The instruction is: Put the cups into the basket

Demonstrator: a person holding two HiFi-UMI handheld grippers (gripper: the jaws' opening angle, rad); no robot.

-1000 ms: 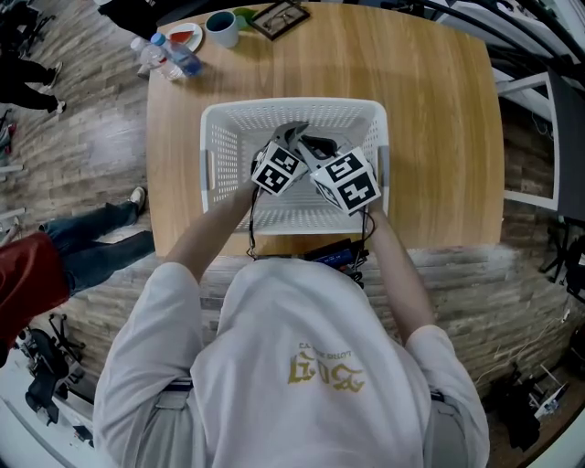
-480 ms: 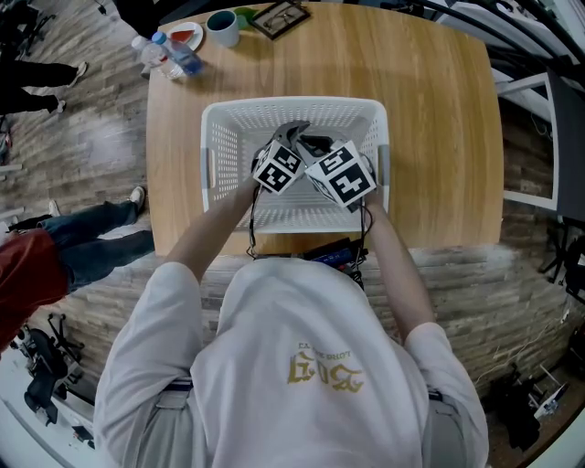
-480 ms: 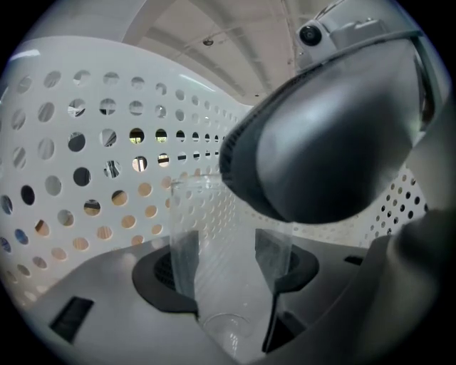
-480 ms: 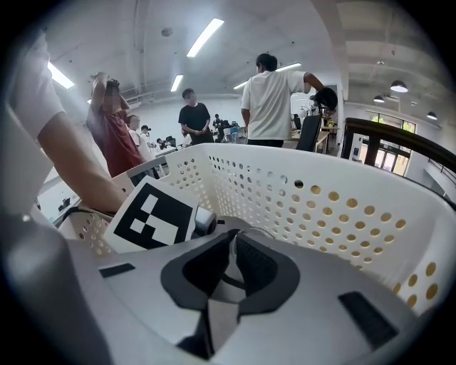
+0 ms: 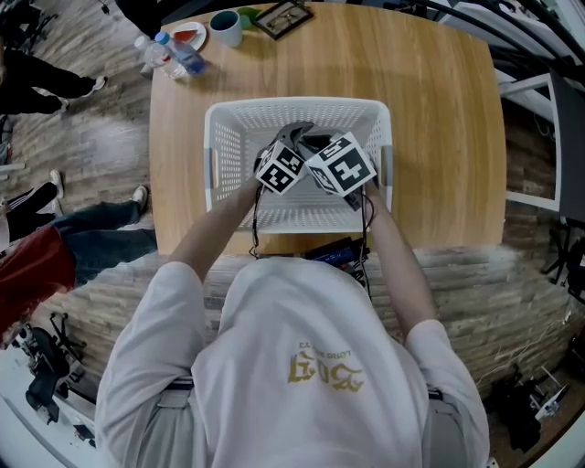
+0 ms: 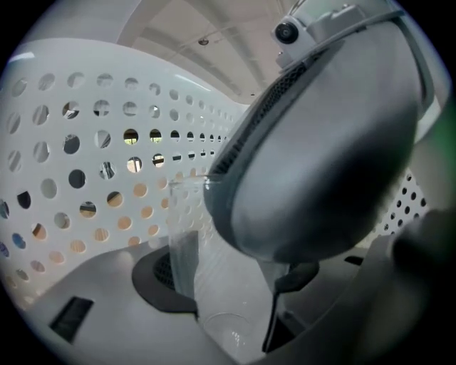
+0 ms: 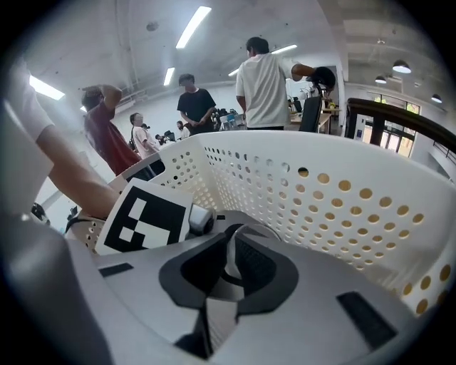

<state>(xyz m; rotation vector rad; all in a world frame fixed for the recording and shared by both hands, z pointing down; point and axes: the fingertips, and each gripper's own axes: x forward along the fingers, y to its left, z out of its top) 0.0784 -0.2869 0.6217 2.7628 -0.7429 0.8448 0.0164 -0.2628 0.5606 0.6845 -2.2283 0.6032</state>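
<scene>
A white perforated basket (image 5: 297, 103) stands on the wooden table, and both grippers reach down into it side by side. The left gripper (image 5: 294, 137) is shut on a clear plastic cup (image 6: 187, 246), which stands upright between its dark pads. The right gripper's grey body (image 6: 320, 164) looms just over that cup. In the right gripper view, the right gripper (image 7: 229, 269) is shut on a thin clear cup wall whose rim (image 7: 251, 229) curves out just past the pads. Whether both hold one cup or two nested ones cannot be told. A teal mug (image 5: 225, 26) stands at the table's far left corner.
Next to the mug are a small plate (image 5: 186, 35), a water bottle (image 5: 174, 53) and a framed picture (image 5: 285, 16). The basket wall (image 7: 335, 207) rises close on the right gripper's right side. People stand in the room behind.
The right gripper has shifted slightly farther into the basket and its marker cube has turned a little. The left gripper has hardly moved.
</scene>
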